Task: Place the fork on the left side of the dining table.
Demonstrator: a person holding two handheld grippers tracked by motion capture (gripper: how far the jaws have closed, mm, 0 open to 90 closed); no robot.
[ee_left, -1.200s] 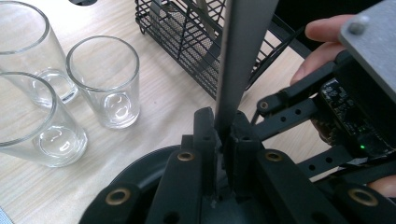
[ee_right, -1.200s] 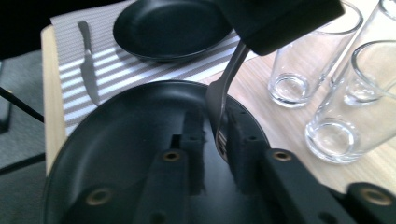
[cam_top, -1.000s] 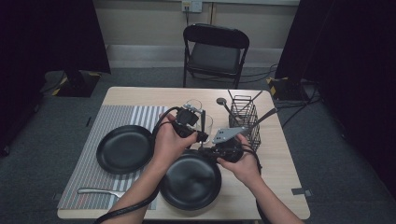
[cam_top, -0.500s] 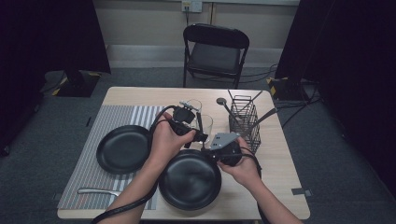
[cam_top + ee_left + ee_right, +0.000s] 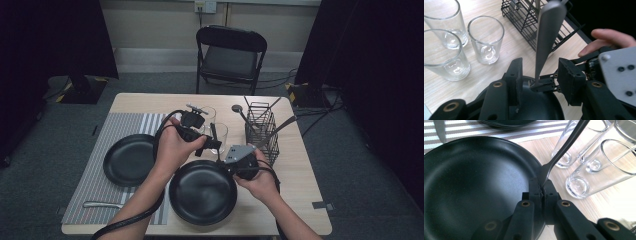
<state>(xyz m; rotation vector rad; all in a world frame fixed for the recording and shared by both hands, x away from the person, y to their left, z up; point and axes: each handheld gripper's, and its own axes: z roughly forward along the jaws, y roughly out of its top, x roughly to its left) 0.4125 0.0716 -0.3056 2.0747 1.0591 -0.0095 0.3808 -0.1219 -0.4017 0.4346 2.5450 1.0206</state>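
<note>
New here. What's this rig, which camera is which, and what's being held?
No robot arm: a person holds a two-jaw gripper in each hand. The high view looks down on the pale wooden table; the other two views come from cameras riding on each gripper, looking along its black jaws.

On the table: two round black plates, a grey striped placemat with a piece of cutlery, three clear drinking glasses, and a black wire cutlery basket.

The right gripper is shut on a thin metal utensil, at its lower end. The left gripper has just been opening; the handle stands between its jaws, untouched by the pads.
</note>
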